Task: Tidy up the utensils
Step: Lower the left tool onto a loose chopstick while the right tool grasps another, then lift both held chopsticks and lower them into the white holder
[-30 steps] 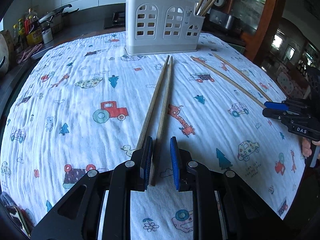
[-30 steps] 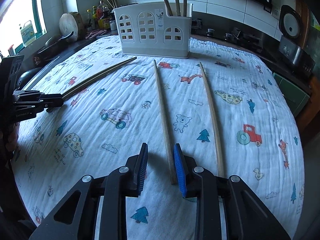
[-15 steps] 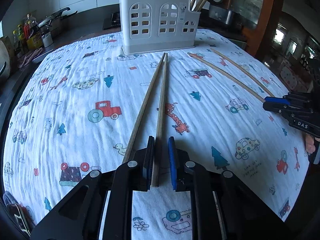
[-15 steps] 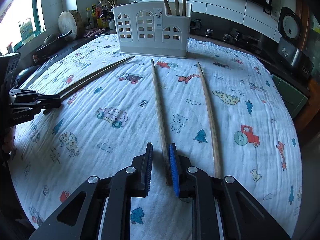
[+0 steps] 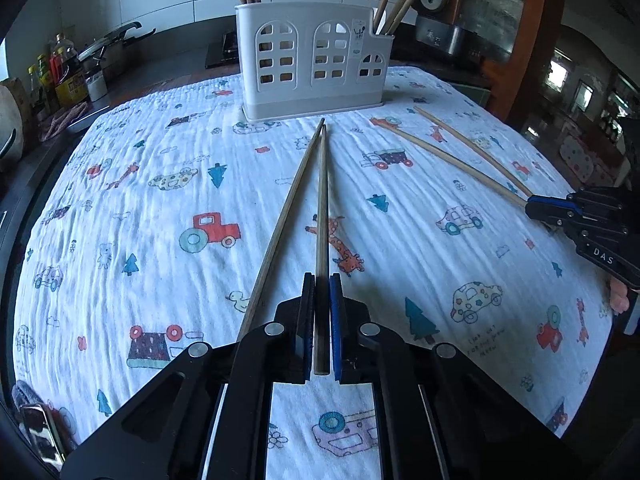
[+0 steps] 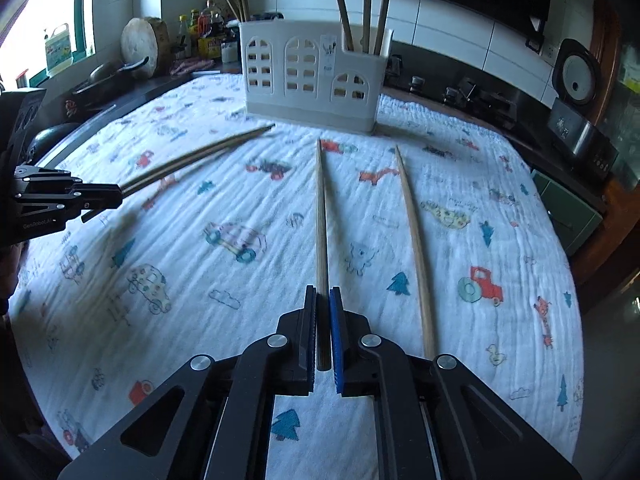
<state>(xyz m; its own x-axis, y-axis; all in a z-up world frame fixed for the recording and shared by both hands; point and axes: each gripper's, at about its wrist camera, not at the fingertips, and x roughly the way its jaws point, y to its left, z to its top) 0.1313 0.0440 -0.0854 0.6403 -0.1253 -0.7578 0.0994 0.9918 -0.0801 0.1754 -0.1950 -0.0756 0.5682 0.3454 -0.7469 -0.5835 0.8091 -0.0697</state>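
My left gripper (image 5: pixel 321 280) is shut on the near end of a dark wooden chopstick (image 5: pixel 322 208); its mate (image 5: pixel 286 208) lies just left of it on the cloth. My right gripper (image 6: pixel 323 292) is shut on the near end of a light wooden chopstick (image 6: pixel 321 208); a second light chopstick (image 6: pixel 412 224) lies to its right. The white utensil holder (image 5: pixel 312 56) stands at the far side, with several chopsticks upright in it; it also shows in the right wrist view (image 6: pixel 312 76). Each gripper shows in the other's view: the right gripper (image 5: pixel 536 206) and the left gripper (image 6: pixel 116 196).
A white cloth (image 5: pixel 160 208) with cartoon prints covers the table. Bottles and a pan (image 5: pixel 60 76) stand on the counter at the left. A round board and bottles (image 6: pixel 140 46) and a stove and appliances (image 6: pixel 576 80) line the far counter.
Both grippers have closed from open onto a chopstick each. The left chopstick looks slightly lifted and blurred in the right wrist view.
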